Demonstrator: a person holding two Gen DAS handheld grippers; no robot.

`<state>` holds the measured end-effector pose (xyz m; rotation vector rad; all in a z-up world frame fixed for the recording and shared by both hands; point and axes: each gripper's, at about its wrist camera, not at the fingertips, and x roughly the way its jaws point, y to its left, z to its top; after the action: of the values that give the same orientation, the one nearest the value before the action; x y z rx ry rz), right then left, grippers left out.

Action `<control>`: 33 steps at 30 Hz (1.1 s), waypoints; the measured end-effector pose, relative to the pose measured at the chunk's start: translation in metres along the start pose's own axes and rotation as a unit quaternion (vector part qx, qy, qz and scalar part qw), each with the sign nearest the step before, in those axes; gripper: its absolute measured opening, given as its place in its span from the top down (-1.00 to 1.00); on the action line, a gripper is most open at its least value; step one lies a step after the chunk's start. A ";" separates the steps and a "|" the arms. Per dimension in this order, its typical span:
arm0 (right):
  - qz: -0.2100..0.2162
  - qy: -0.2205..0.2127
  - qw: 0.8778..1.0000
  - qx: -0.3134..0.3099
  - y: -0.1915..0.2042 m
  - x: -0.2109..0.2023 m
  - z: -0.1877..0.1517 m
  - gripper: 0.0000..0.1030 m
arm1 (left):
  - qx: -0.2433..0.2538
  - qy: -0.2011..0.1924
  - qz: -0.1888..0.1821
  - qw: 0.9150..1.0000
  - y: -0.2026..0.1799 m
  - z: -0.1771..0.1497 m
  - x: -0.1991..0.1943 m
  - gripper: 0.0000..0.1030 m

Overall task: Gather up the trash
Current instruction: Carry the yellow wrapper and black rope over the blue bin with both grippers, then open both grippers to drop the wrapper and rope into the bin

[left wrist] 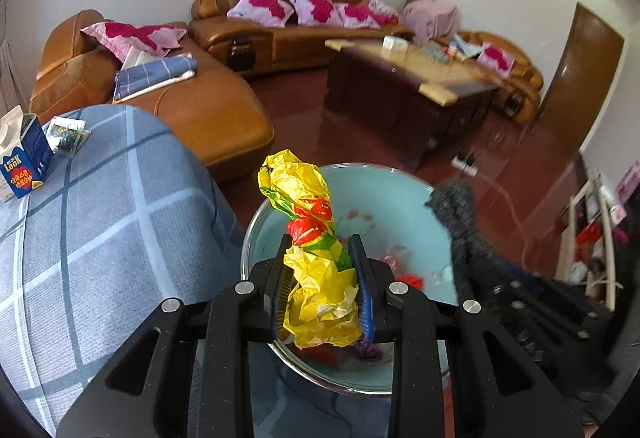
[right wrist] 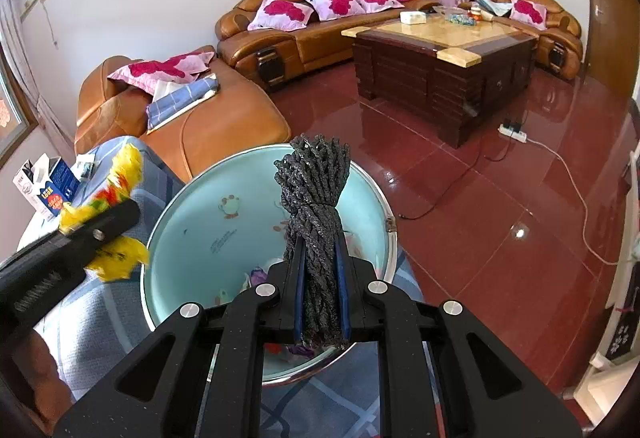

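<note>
My left gripper pinches a crumpled yellow wrapper with red and green print; the pads press on it from both sides, and its upper end sticks up past my fingertips. My right gripper is clamped tight on a bundle of dark grey braided cord, which stands up between the blue pads and fans out at the top. Both pieces of trash hang over a pale blue round basin with a shiny metal rim. A few scraps already lie in its bottom, among them something red and something purple. The basin sits on a surface covered with a blue checked cloth. On that cloth, well off to the left, a blue and white carton stands with its top open, and a small printed packet lies just beside it. Beyond the basin are orange-brown leather sofas with pink cushions, and a dark wooden coffee table on a red tiled floor.
</note>
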<state>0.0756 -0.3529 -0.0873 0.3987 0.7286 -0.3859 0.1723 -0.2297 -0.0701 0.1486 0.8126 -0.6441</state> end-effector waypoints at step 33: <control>0.013 -0.002 1.000 0.003 -0.010 0.015 0.011 0.30 | 0.024 0.020 0.060 0.998 -0.008 0.004 0.035 -0.26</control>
<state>0.0871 -0.3698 -0.0924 0.4136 0.7184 -0.3637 0.1875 -0.2543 -0.0914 0.2534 0.8202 -0.5490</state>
